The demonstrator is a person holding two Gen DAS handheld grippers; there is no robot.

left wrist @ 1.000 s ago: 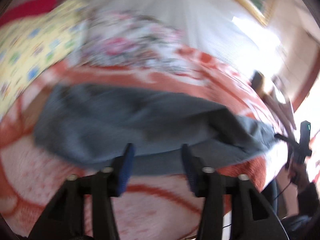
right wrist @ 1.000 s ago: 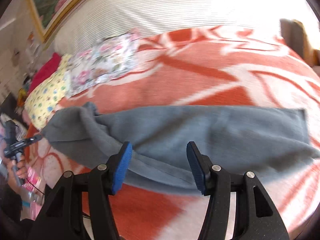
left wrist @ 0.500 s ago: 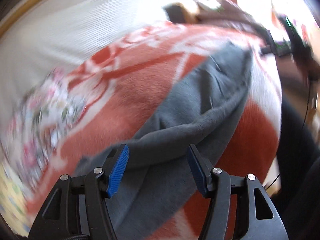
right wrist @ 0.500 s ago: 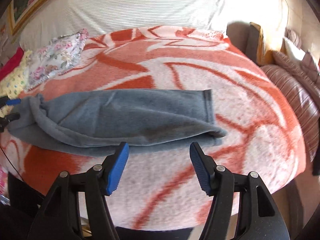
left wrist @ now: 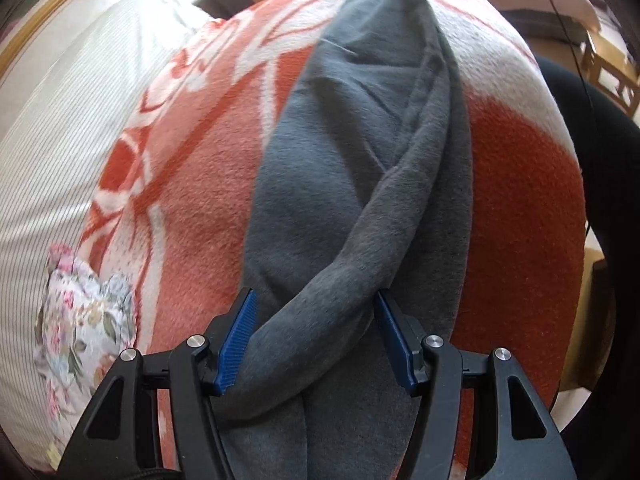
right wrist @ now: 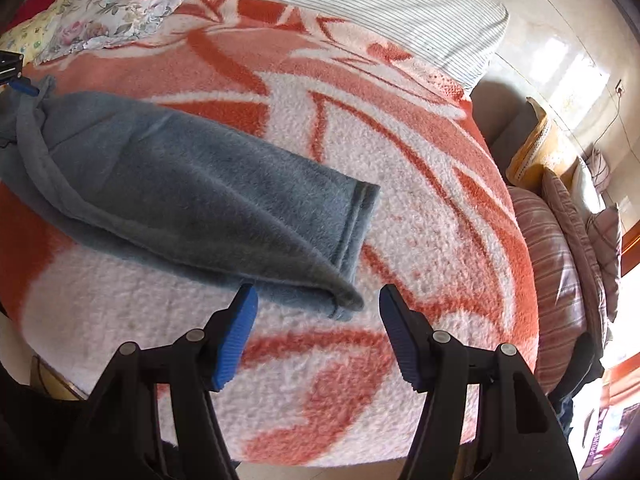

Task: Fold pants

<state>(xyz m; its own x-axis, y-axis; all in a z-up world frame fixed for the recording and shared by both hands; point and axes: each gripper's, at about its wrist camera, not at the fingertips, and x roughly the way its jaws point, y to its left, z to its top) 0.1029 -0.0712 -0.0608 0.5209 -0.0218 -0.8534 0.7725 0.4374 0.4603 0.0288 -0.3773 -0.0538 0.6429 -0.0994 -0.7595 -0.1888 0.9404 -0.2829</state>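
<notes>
Grey fleece pants lie folded lengthwise on an orange and white blanket. My left gripper hovers open at their near, waist end. A rolled fold of the fabric runs between its blue pads, and I see no squeeze on it. In the right wrist view the pants stretch away to the left. My right gripper stands open just above the hem corner, which lies between the fingertips without being gripped. The left gripper's blue tip shows at the far waist end.
A floral cloth and a yellow patterned cloth lie at the head of the bed on a striped sheet. Striped cushions sit beyond the bed's right side. The blanket's front edge drops off close to my right gripper.
The left gripper swung and rolled round to the waist end, so the pants now run straight away from it. The right gripper slid along to the hem end. Both jaws stand slightly wider.
</notes>
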